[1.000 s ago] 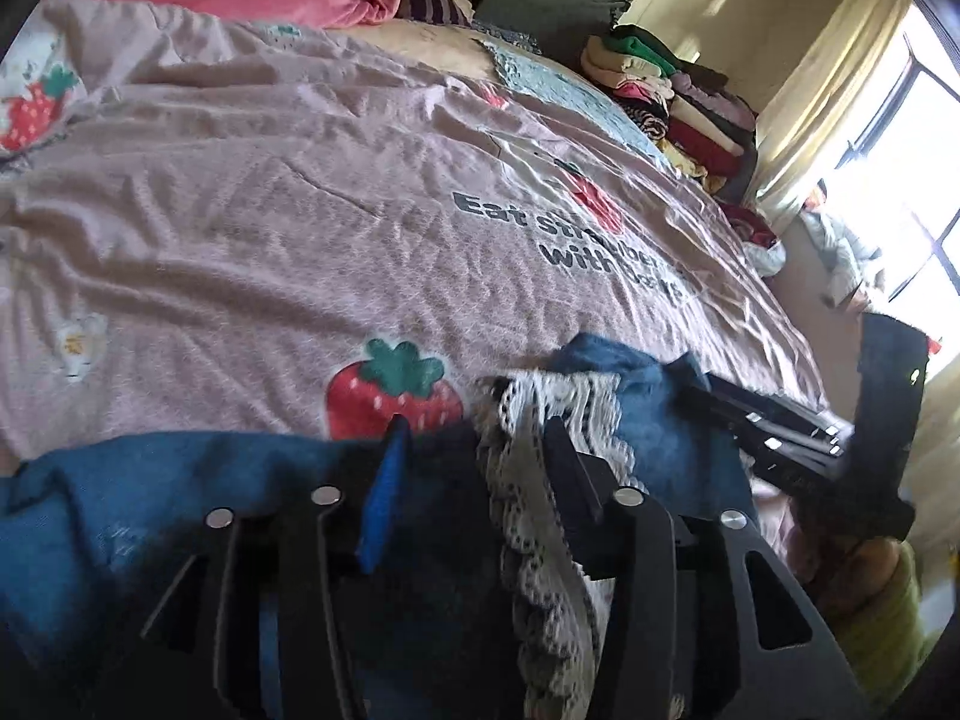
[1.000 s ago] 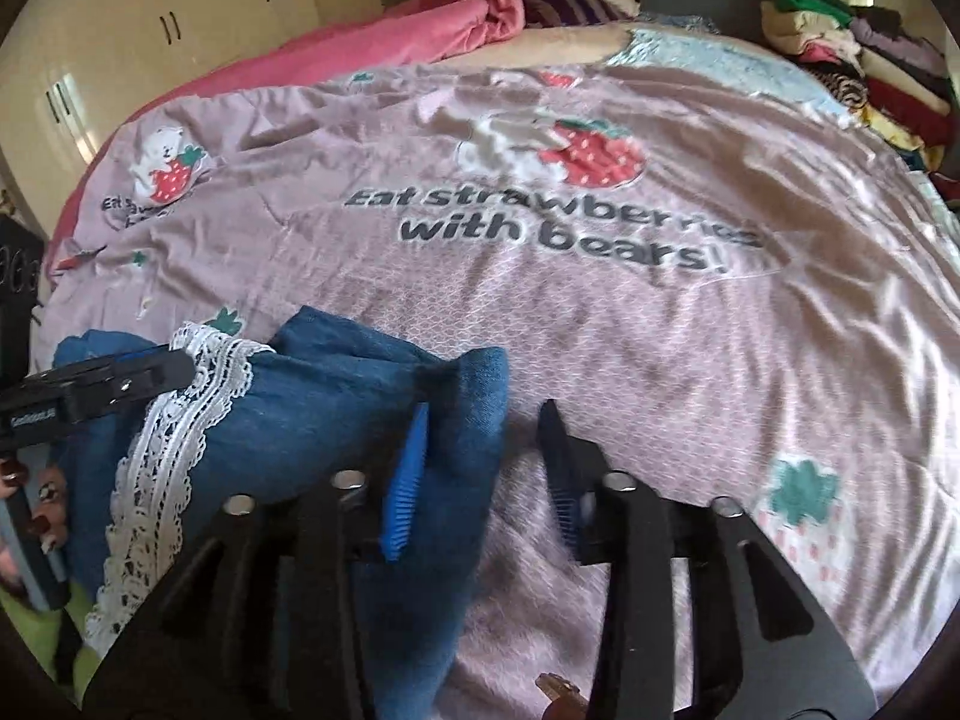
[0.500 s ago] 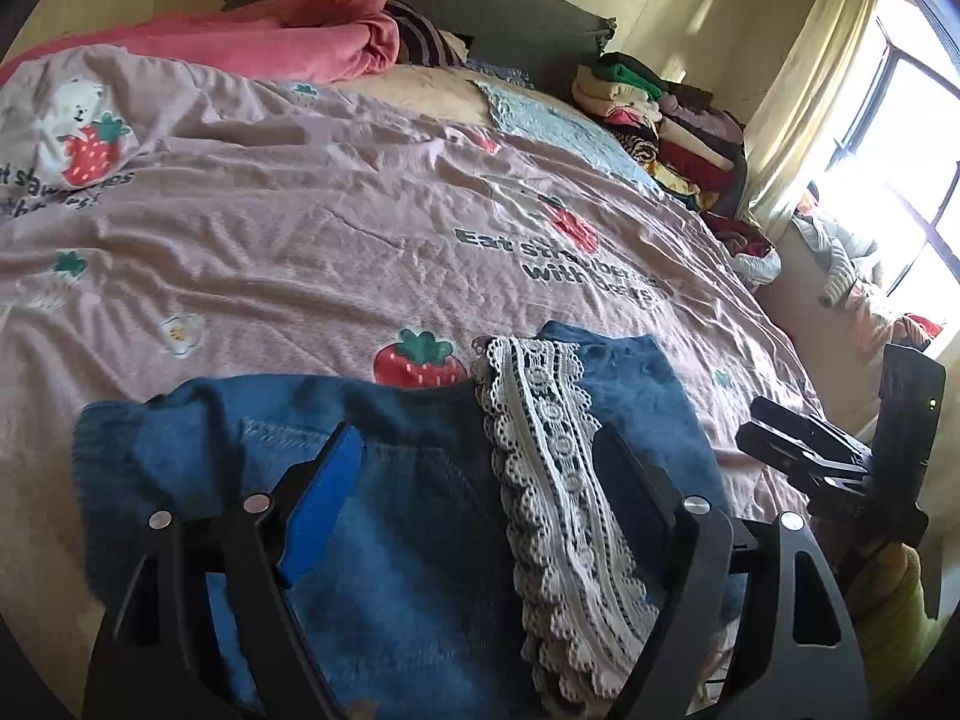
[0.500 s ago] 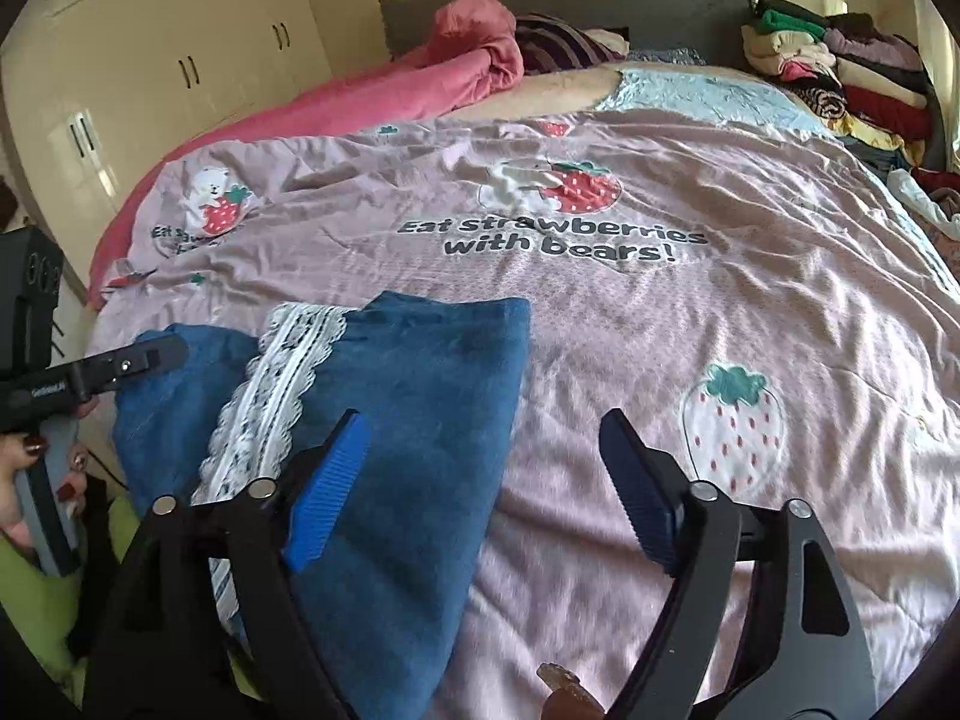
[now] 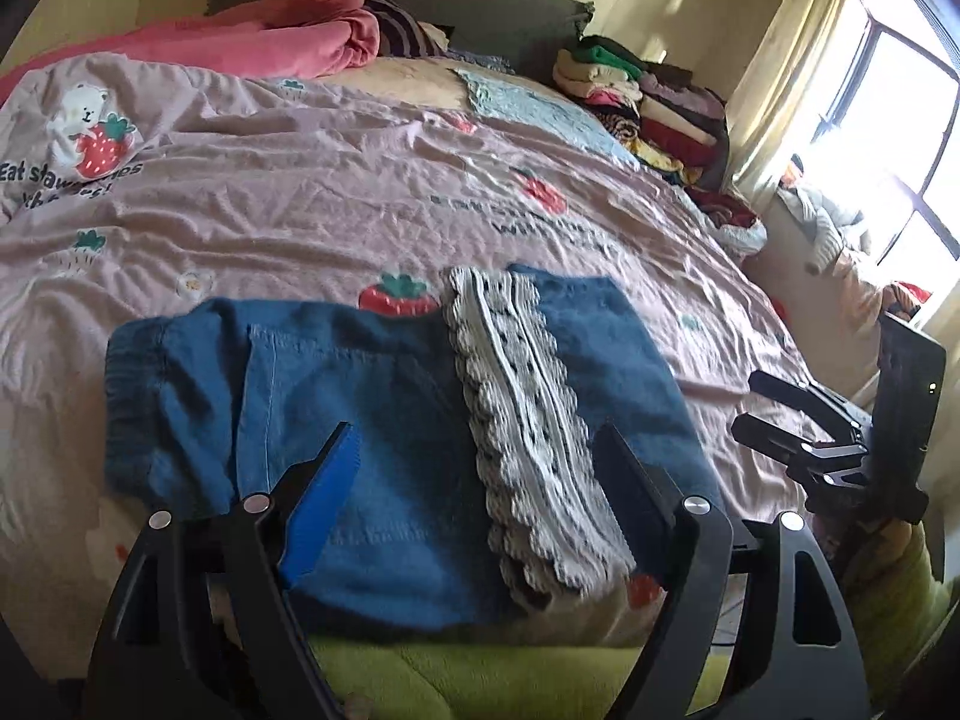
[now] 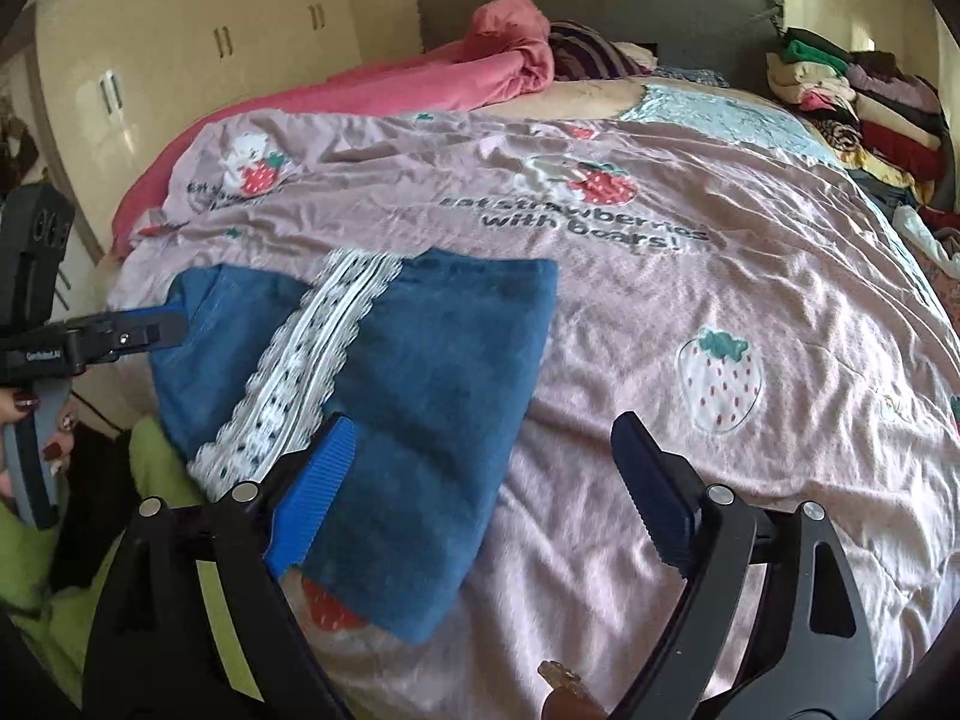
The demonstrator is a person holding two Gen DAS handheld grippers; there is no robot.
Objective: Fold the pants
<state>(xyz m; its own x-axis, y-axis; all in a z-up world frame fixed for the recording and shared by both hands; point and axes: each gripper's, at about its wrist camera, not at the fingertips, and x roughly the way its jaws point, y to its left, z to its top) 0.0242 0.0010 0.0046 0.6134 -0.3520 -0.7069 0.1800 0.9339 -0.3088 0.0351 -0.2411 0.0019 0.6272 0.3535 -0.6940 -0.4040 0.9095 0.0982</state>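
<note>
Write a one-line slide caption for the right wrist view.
Folded blue pants with lace trim lie on the strawberry bedspread; open right gripper hovers empty.

Matt blue denim pants (image 5: 384, 420), white crocheted lace trim (image 5: 522, 408)

We see a bed (image 6: 750, 312) covered with a pinkish sheet (image 5: 288, 204) printed with strawberries, bears and writing. On its near edge lie folded blue pants (image 6: 420, 372) with a white lace strip (image 5: 522, 420), flat on the sheet. Toward the headboard (image 6: 630, 12) lie a bunched pink blanket (image 6: 456, 78) and a light blue cloth (image 6: 720, 114). A stack of folded clothes (image 5: 648, 102) sits along the bed's right side.
</note>
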